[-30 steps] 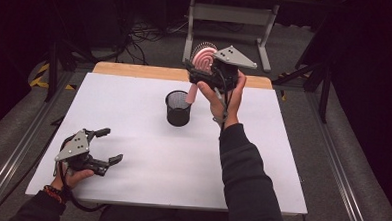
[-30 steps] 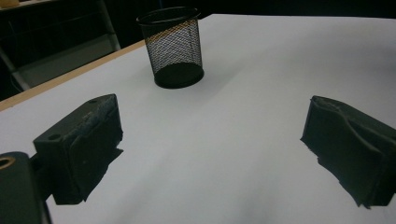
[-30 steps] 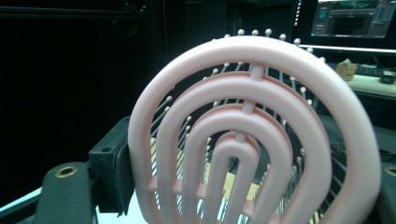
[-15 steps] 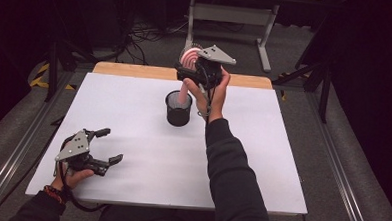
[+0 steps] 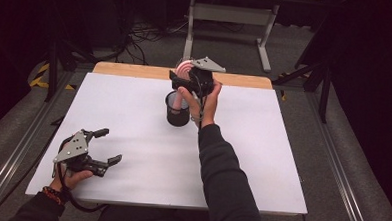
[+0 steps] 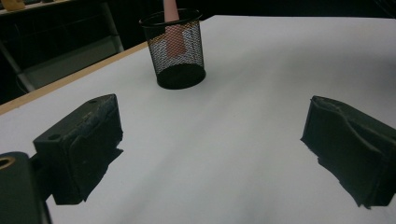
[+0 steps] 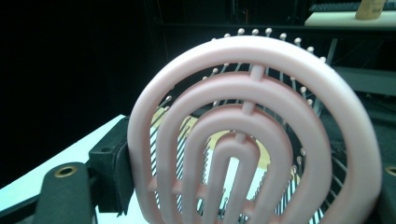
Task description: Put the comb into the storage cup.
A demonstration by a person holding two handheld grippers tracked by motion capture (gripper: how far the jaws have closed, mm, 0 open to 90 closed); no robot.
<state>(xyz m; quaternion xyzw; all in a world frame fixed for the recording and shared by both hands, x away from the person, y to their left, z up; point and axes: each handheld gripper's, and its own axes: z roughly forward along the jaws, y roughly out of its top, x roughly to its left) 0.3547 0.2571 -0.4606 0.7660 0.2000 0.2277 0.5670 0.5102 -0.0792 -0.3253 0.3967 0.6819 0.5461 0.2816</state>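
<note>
brush going into the cup, handle first

right gripper (image 5: pixel 185 80) is clamped on the pink brush (image 7: pixel 252 135) head, its handle already dipping into the mesh cup (image 5: pixel 177 109) at 12 o'clock on the counter (image 5: pixel 262 158). next i'd guess: lower, let go. left gripper (image 5: pixel 107 146) sits wide open, empty, at 7 o'clock.

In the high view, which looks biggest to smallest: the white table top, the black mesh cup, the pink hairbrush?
1. White table top, by far.
2 and 3. Black mesh cup and pink hairbrush: unsure, since the right gripper and the cup hide much of the brush.
</note>
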